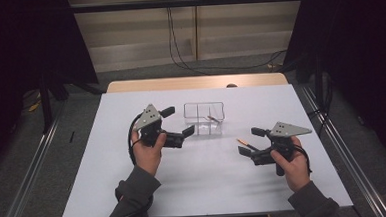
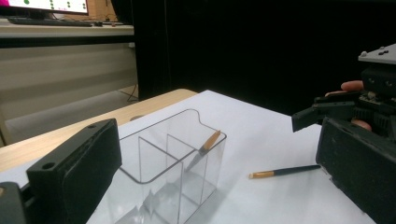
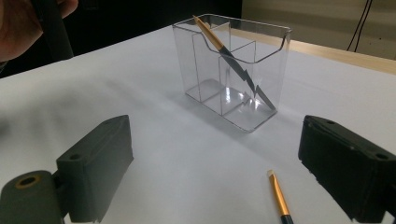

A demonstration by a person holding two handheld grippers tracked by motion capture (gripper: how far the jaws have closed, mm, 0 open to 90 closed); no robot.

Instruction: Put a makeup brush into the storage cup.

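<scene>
Left side of the counter (image 1: 110,193): the left gripper (image 1: 177,122) is hovering just left of the clear box (image 1: 204,119), jaws standing wide apart, nothing between them. A hand (image 1: 147,152) is wrapping its handle from the near side, and a cable is trailing down toward the near edge.

Centre, toward the far half: the clear box is standing upright on the white sheet, divided inside into compartments. One brush (image 1: 212,118) is leaning inside it, in the right-hand part as the high view shows it, gold-banded tip up and resting at the rim, dark handle slanting down to the floor of the box. In the right gripper view this brush (image 3: 219,44) is crossing the box on a diagonal; which compartment its foot is sitting in, cannot tell for sure.

Right of centre: a second brush (image 1: 246,144) is lying flat on the sheet, well apart from the box, between the box and the right gripper. In the left gripper view it (image 2: 285,172) is lying with its pale tip pointing left.

Right side: the right gripper (image 1: 250,141) is hanging low over the counter, jaws apart and empty, the loose brush lying near their opening but not touched. A hand (image 1: 293,164) is holding it from the near right.
</scene>
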